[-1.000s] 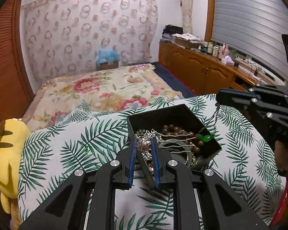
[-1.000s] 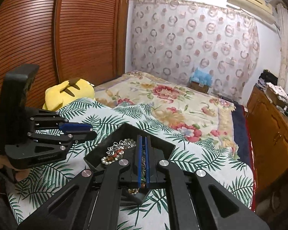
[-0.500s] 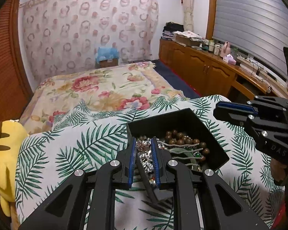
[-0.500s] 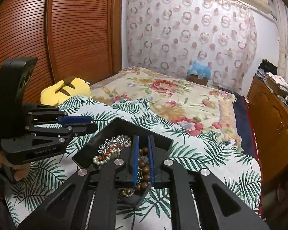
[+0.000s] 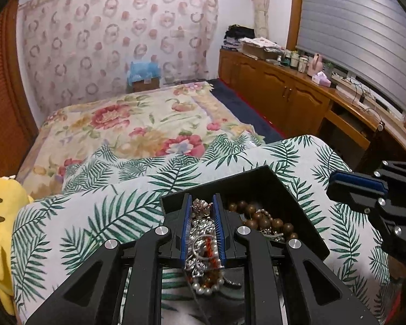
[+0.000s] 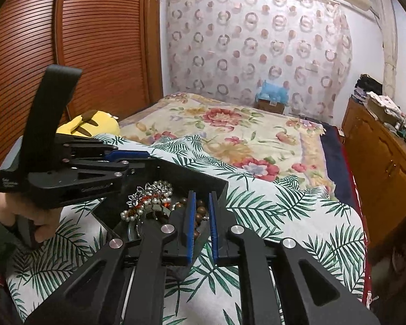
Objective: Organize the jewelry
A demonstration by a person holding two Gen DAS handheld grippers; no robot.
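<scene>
Jewelry [image 5: 203, 233], a light, loose, tangle-prone heap in the black box [image 5: 270, 178], lies under both tools: left tool [image 5: 201, 230] slightly apart around a silver piece, right tool [image 6: 201, 224] slightly apart above brown beads [image 6: 200, 211], best gripped on one strand.

Left gripper [image 5: 201, 227] now reaches further over the black square plastic jewelry box [image 5: 308, 223]; its blue-padded fingers [image 5: 186, 224] sit above the silver-and-pearl tangle [image 5: 203, 243] instead of at the near rim. Right gripper [image 6: 201, 223], pressed together a second ago, now stands slightly parted, lower, over the brown wooden bead strand [image 6: 199, 212]. Green pendant no longer visible.
</scene>
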